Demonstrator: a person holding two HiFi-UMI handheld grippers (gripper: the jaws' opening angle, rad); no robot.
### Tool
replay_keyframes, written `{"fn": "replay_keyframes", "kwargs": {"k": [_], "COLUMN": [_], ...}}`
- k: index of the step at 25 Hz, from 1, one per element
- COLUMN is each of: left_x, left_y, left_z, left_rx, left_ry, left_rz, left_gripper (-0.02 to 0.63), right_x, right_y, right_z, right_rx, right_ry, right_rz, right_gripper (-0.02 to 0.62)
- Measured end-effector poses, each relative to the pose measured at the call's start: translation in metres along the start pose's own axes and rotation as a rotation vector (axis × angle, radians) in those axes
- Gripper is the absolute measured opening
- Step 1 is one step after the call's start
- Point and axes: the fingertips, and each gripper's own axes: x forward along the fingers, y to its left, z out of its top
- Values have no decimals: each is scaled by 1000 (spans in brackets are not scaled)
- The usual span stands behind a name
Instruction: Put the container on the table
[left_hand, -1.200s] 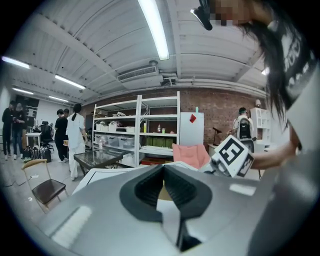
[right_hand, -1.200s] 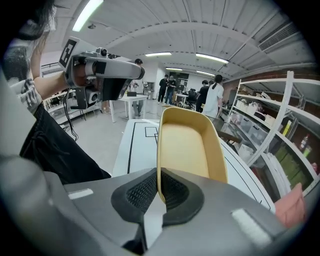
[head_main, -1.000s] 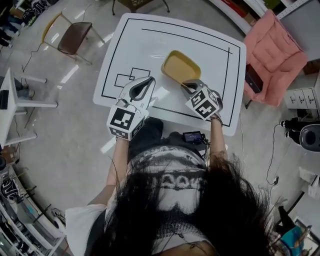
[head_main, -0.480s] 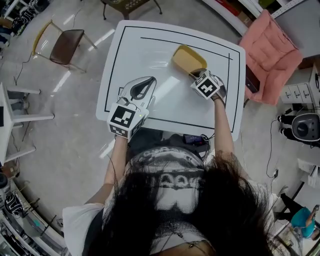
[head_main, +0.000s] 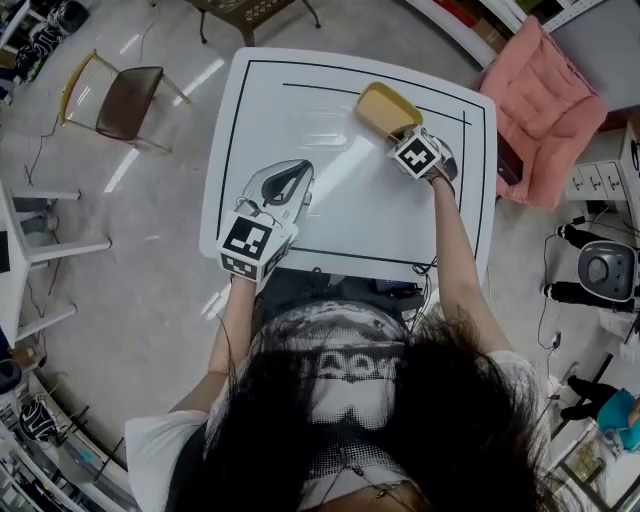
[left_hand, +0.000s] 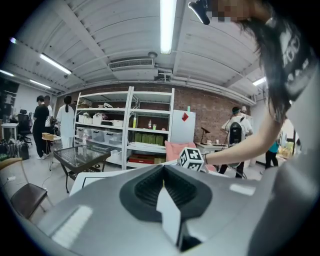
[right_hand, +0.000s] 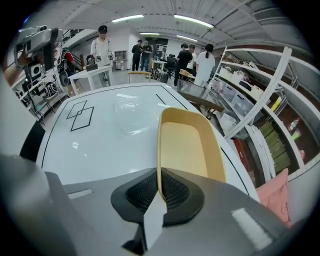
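A shallow yellow container (head_main: 387, 108) (right_hand: 189, 145) sits at the far right part of the white table (head_main: 300, 130). My right gripper (head_main: 407, 134) (right_hand: 159, 192) is shut on the container's near rim, which runs between its jaws. My left gripper (head_main: 281, 184) (left_hand: 162, 187) hovers over the table's near left part, jaws shut with nothing between them. In the left gripper view it points level across the room, and the right gripper's marker cube (left_hand: 191, 158) shows beyond it.
Black lines and a small double rectangle (right_hand: 80, 114) are drawn on the table. A brown chair (head_main: 125, 96) stands at the left, a pink armchair (head_main: 545, 110) at the right. Metal shelving (left_hand: 127, 132) and several people (right_hand: 192, 60) are in the room.
My right gripper has carried the yellow container farther across the table, toward its far right corner. The left gripper has stayed almost where it was.
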Motion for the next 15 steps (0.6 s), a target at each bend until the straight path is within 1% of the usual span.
{"fn": "replay_keyframes", "kwargs": {"k": [4, 8, 11, 13, 15], "left_x": [1, 2, 2, 4, 7], "left_y": [7, 15, 19, 19, 18], "left_z": [-1, -6, -10, -12, -13], "left_rx": [-2, -11, -17, -21, -23], "left_ry": [5, 11, 20, 22, 23], "left_rz": [-5, -2, 1, 0, -3], "left_gripper": [0, 0, 0, 0, 0], "right_x": [8, 13, 11, 5, -4], "right_y": [-10, -21, -22, -23, -24], "right_z": [3, 2, 2, 2, 4], "right_rx": [-1, 20, 40, 58, 94], "right_ry": [11, 5, -4, -29, -76], "right_rz": [-39, -98, -118, -132, -139], "right_gripper": [15, 23, 69, 72, 72]}}
